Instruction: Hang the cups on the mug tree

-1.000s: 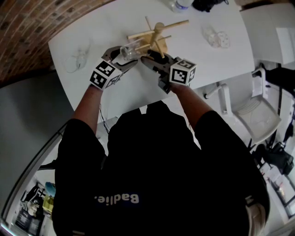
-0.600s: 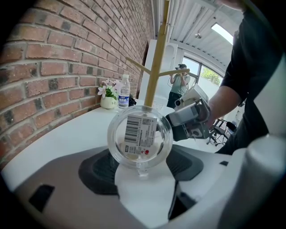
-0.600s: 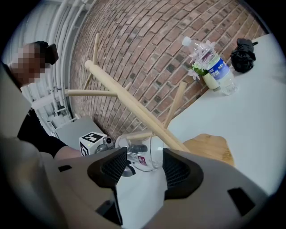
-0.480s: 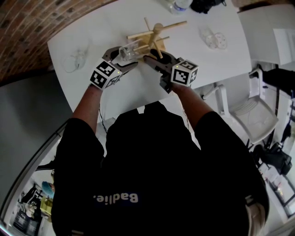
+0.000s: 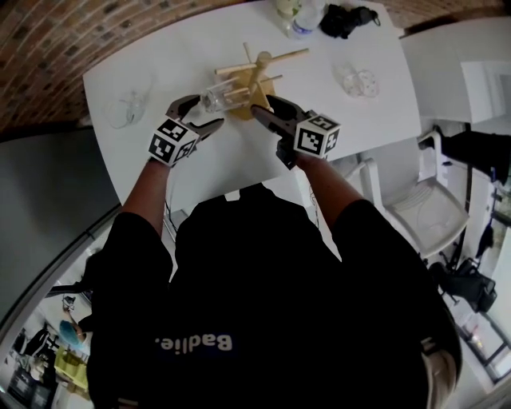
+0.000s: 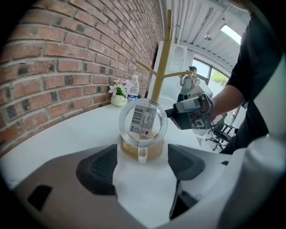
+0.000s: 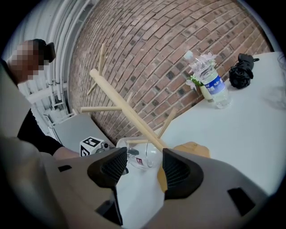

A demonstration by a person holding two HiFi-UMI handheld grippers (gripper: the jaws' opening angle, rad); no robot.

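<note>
The wooden mug tree (image 5: pixel 254 77) stands mid-table. A clear glass cup (image 5: pixel 215 98) hangs by its handle on one of its low left pegs. In the left gripper view the cup (image 6: pixel 143 121) shows its barcoded bottom, just past my fingertips and free of the pads. My left gripper (image 5: pixel 206 112) is open and its jaws are still opening, with only bare table between them (image 6: pixel 140 161). My right gripper (image 5: pixel 267 108) is open at the tree's base (image 7: pixel 192 150), its right finger beside the wood. The slanted pole (image 7: pixel 129 114) and the hung cup (image 7: pixel 138 156) lie just beyond its jaws (image 7: pixel 144 167).
Another clear cup (image 5: pixel 128 108) sits at the table's far left and one more (image 5: pixel 355 80) at the right. A water bottle (image 5: pixel 302 11), a small flower pot (image 7: pixel 206 91) and a black bundle (image 5: pixel 347 17) stand by the far edge. White chairs (image 5: pixel 423 204) are to the right.
My left gripper has let go of the cup, widened its jaws and drawn back toward me. The cup stays on its peg. The right gripper remains at the tree's base.
</note>
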